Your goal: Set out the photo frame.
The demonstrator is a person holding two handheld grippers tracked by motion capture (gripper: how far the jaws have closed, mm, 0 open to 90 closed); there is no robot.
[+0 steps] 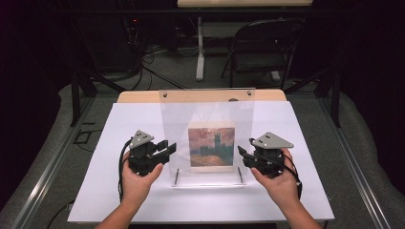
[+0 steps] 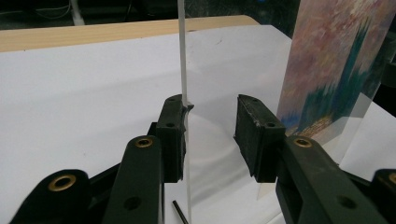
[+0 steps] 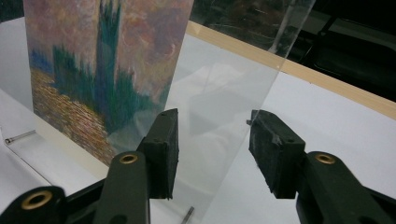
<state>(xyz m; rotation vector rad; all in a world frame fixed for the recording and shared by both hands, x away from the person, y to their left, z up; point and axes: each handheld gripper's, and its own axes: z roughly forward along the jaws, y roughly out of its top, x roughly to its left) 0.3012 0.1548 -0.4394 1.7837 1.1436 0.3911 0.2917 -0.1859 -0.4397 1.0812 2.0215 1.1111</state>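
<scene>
Left gripper view: left gripper [image 2: 210, 135] part-open, one pad touching the clear panel's [image 2: 183, 56] edge, nothing clamped.

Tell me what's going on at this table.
A person is working on a clear acrylic picture frame that stands upright on the white table, with a painting print inside it. The left gripper is at the frame's left edge and the right gripper at its right edge. In each gripper view the jaws straddle the clear sheet with a gap still showing; one pad of the left gripper is against the sheet's edge. Neither grip looks clamped yet.
</scene>
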